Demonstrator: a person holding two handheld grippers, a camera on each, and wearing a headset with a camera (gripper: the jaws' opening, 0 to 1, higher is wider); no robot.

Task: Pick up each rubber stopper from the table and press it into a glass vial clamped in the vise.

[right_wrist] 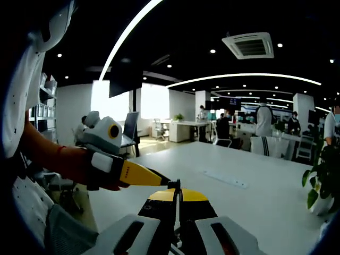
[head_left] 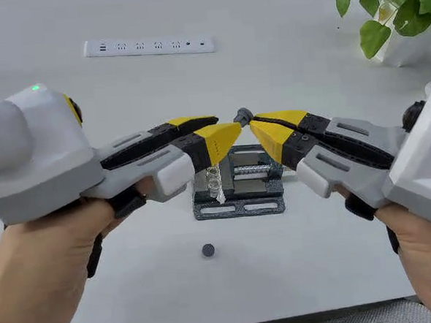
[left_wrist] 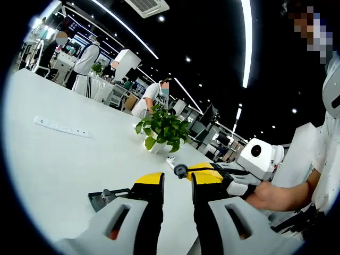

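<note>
Pinching a rubber stopper (head_left: 242, 117) between closed tips, the right gripper (head_left: 251, 121) hovered above the vise (head_left: 240, 200), probably to line up with the glass vials (head_left: 214, 180) beneath. The left gripper (head_left: 228, 122) hung opposite, jaws apart, with a spare stopper (head_left: 208, 250) well below both.

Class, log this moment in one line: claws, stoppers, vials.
left claw: open | right claw: shut on stopper | loose stopper: on table, near vise | vials: in vise

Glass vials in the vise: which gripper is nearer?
Left. The left gripper hangs just above the glass vials; the right gripper, holding a rubber stopper, is farther to their right.
</note>
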